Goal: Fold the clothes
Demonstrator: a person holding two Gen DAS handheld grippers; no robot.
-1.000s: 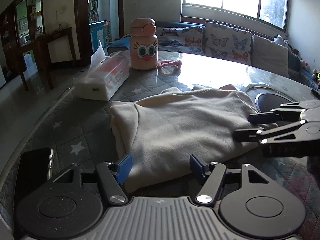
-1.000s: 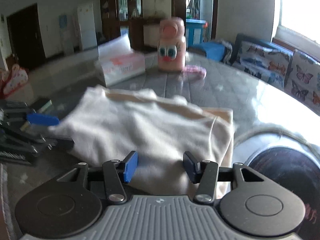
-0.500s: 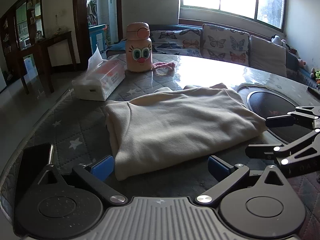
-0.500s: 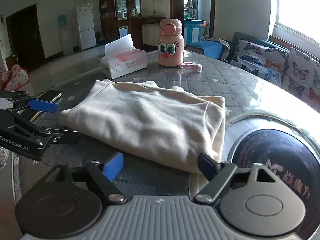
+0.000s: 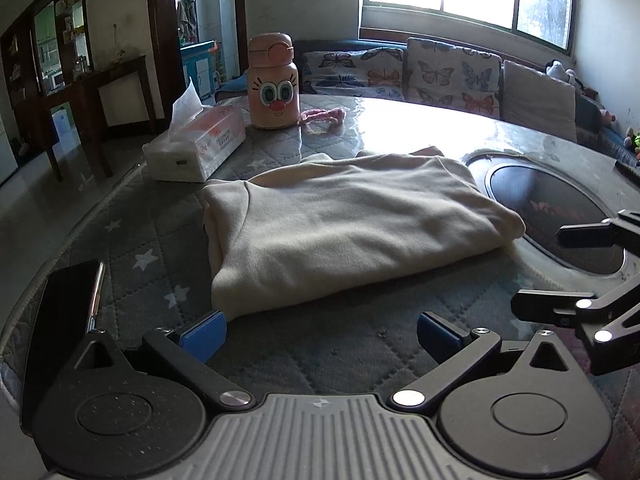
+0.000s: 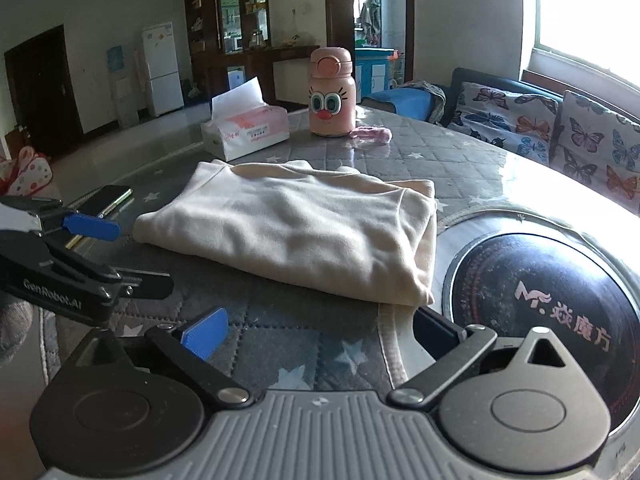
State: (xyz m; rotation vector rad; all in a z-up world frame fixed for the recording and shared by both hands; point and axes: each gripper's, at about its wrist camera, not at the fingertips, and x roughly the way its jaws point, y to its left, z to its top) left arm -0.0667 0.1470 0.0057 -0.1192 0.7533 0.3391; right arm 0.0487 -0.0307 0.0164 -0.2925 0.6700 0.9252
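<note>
beside the round hotplate [image 6: 540,304], on the quilted table cover [image 5: 360,344], cream garment [image 5: 352,236] lies folded into a neat rectangle; fold looks finished, maybe only tidying left. left gripper [image 5: 318,334] spread wide, nothing held. right gripper [image 6: 320,330] jaws opening, nothing between them. a second ago both sat narrower at the garment's near edge; now both are clear of it, cloth released.
</note>
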